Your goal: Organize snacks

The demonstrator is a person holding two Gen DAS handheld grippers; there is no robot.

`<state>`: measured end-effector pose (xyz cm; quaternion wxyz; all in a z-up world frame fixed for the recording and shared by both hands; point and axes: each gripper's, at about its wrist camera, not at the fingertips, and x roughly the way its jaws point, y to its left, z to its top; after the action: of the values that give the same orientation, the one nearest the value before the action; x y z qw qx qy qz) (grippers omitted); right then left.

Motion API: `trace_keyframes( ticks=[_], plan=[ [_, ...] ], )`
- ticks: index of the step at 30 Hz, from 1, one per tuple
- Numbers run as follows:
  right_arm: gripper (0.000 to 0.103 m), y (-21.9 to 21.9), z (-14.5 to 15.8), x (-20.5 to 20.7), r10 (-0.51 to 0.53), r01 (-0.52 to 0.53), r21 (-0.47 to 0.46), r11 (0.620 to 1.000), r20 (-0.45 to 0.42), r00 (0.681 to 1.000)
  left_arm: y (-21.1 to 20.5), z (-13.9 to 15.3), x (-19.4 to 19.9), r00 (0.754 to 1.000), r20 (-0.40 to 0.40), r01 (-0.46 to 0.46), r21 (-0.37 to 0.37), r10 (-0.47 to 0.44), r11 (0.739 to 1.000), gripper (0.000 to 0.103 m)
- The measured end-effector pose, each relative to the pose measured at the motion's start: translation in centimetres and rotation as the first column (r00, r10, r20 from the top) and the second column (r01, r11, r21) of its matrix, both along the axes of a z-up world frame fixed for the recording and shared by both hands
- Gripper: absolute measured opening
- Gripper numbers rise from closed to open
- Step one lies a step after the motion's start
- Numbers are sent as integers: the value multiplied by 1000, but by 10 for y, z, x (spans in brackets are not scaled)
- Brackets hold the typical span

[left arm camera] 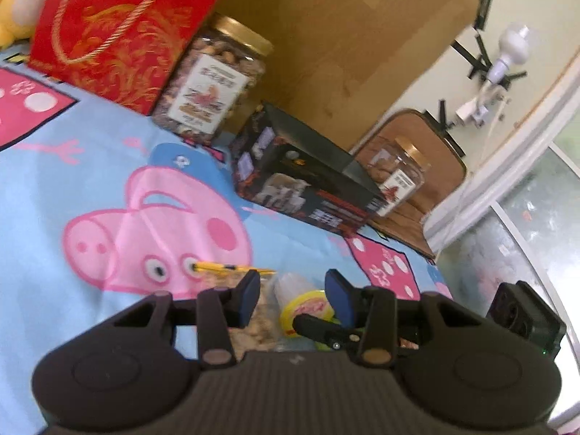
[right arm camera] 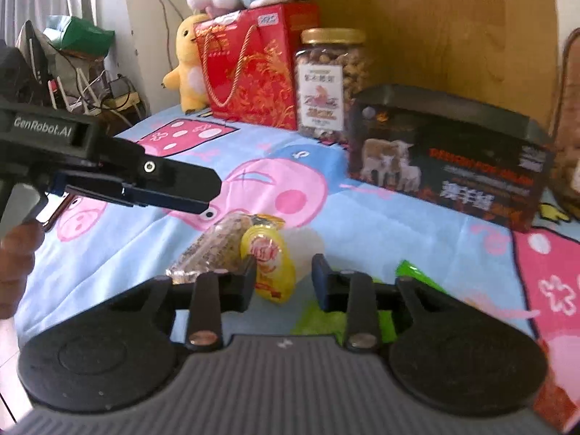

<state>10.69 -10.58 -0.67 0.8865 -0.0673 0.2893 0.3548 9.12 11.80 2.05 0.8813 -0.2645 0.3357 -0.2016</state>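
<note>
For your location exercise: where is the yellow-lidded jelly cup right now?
The jelly cup lies on the cartoon sheet between the right gripper's fingers, beside the clear snack bag.

The bed sheet (right arm camera: pixel 362 224) is soft matt printed cloth. The jelly cup (right arm camera: pixel 270 264) is cloudy plastic with a glossy yellow foil lid; the nut bar (right arm camera: pixel 214 246) wears clear crinkly film. The nut jar (right arm camera: pixel 331 83) is clear plastic, lid shiny gold. The headboard (right arm camera: pixel 435 25) is smooth wood, the black box (right arm camera: pixel 449 166) glossy card
</note>
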Motion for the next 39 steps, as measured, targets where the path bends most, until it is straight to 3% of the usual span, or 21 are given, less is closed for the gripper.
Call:
trace_keyframes(
  ticks=[5,7,10,11,13,17,23,25,28,34,39],
  plan=[
    [16,-13,-4,-16,-12,17,-66,998,72,997,-31,1,9,997,-7,75,9,-75,997,41],
    [15,-16,-6,-20,-9,16,-85,996,87,996,-42,-1,13,996,-12,87,28,-87,996,41],
    [16,-15,-6,-21,1,6,-77,997,94,996,-51,-8,19,997,-38,72,58,-70,996,42],
    [19,-15,-6,-22,9,-3,-70,998,95,995,-50,-10,20,997,-48,67,63,-64,996,51],
    [31,-12,-5,-22,33,-26,-70,997,100,994,-48,-14,22,997,-68,49,80,-43,996,52],
    [34,1,-8,-21,57,-45,-108,993,118,991,-41,-17,21,995,-82,55,40,-51,998,52],
    [43,15,-15,-9,53,-43,-106,993,94,994,-44,-19,17,996,-78,46,71,-40,996,40],
    [42,13,-15,-8,42,-35,-84,996,87,995,-39,-16,18,996,-84,44,34,-41,998,40],
    [32,7,-9,-10,9,-2,-60,998,109,994,-37,0,23,997,-47,62,0,-62,998,39],
    [30,-3,25,10,-67,71,-13,997,195,978,-55,44,57,994,70,86,34,-88,996,39],
    [30,-6,57,58,-128,126,25,992,232,964,-64,71,102,985,153,69,49,-76,996,39]
  ],
)
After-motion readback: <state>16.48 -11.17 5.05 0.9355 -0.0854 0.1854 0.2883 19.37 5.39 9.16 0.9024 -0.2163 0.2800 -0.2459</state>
